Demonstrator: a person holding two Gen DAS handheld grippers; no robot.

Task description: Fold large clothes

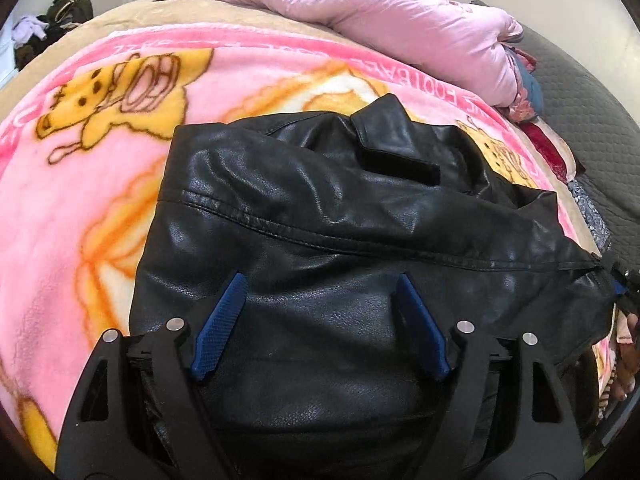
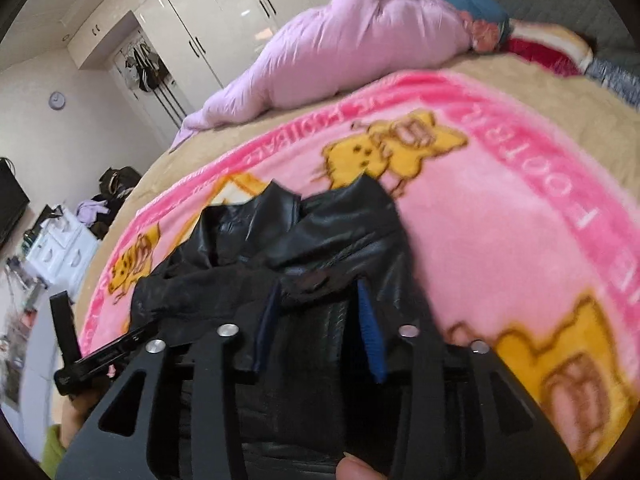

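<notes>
A black leather jacket (image 1: 320, 216) lies bunched on a pink cartoon blanket (image 1: 80, 184) on the bed. My left gripper (image 1: 320, 280) is open just above the jacket's back, its blue pads wide apart with leather showing between them. In the right wrist view the jacket (image 2: 312, 240) lies in front of my right gripper (image 2: 318, 288), whose blue pads are partly apart with a fold of leather between them. I cannot tell whether they pinch it. The right gripper's tip also shows at the left wrist view's right edge (image 1: 624, 280), at the jacket's hem.
A rolled lilac duvet (image 1: 400, 12) and coloured bedding (image 2: 480, 12) lie along the far side of the bed. White wardrobes (image 2: 208, 12) and a cluttered white dresser (image 2: 60, 240) stand beyond the bed's left side. The left gripper's body (image 2: 80, 356) shows at lower left.
</notes>
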